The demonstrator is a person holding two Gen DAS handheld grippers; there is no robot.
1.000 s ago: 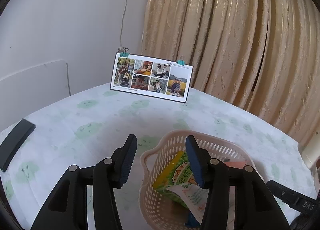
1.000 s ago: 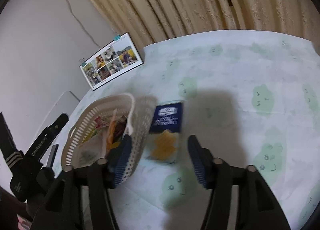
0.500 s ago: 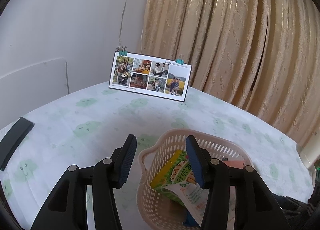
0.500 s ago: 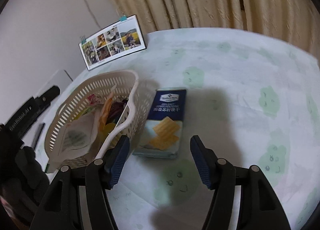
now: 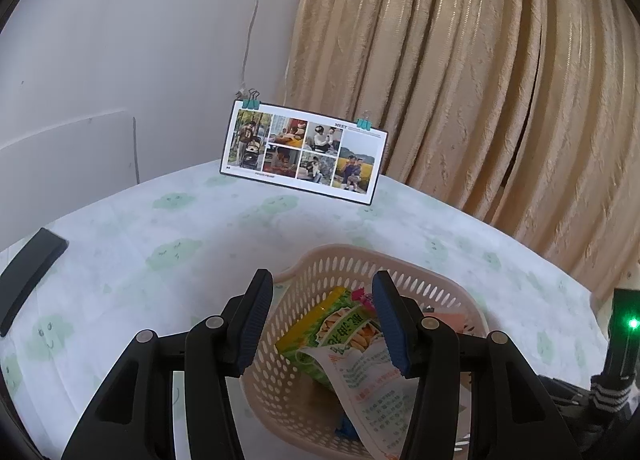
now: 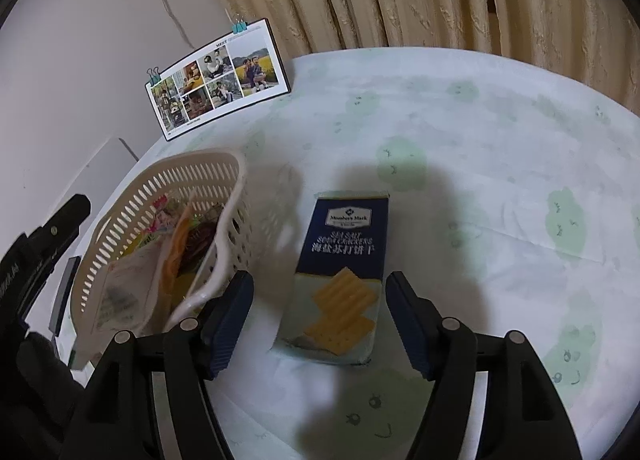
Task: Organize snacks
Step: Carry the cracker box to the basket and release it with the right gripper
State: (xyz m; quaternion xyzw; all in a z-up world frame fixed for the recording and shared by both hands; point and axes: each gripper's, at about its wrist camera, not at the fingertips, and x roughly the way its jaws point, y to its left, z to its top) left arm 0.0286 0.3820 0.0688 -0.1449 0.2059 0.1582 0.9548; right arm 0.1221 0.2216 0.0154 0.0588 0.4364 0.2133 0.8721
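While right gripper [image 6: 320, 324] gapes, cracker box [image 6: 340, 280] lies between

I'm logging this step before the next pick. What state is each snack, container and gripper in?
cracker box: flat on the tablecloth, outside and beside the basket, ungrasped.
basket: upright, holding several snacks.
green snack bag: inside the basket.
right gripper: open, fingers on either side of the cracker box's near end.
left gripper: open, empty, above the basket.
photo card: standing upright.
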